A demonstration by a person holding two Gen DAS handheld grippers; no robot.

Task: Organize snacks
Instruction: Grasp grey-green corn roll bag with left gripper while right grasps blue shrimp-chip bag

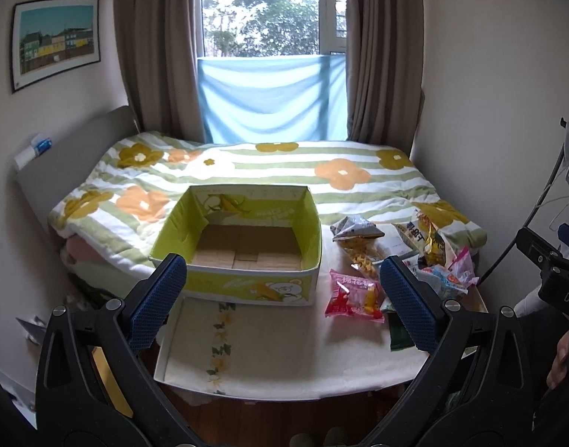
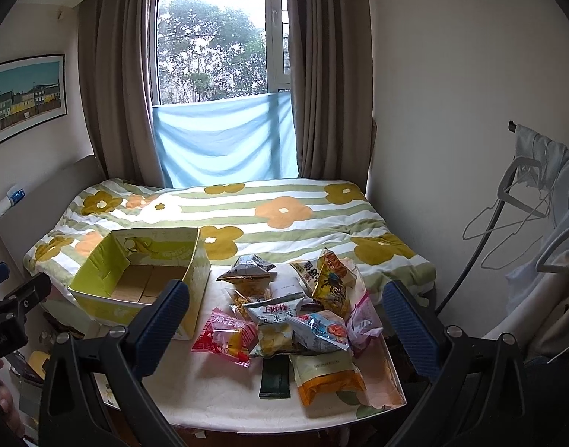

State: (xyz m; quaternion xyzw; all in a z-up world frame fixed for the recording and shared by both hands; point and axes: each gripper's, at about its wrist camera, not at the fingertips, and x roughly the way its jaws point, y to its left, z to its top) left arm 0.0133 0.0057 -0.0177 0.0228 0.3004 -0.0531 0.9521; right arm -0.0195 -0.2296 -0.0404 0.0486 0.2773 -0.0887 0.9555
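An open yellow-green cardboard box (image 1: 243, 231) with a bare cardboard floor stands on the left of a small white-covered table (image 1: 284, 350); it also shows in the right wrist view (image 2: 143, 272). A pile of snack packets (image 2: 299, 316) lies right of it, with a pink packet (image 1: 353, 296) nearest the box and an orange pouch (image 2: 327, 376) at the front. My left gripper (image 1: 280, 305) is open and empty, held above the table's near side. My right gripper (image 2: 284, 331) is open and empty, hovering before the snack pile.
A bed with a green-striped flower quilt (image 2: 266, 216) lies behind the table, under a curtained window (image 2: 210, 44). A grey headboard (image 1: 72, 156) stands at the left. A rack with hangers and clothes (image 2: 537, 223) stands at the right.
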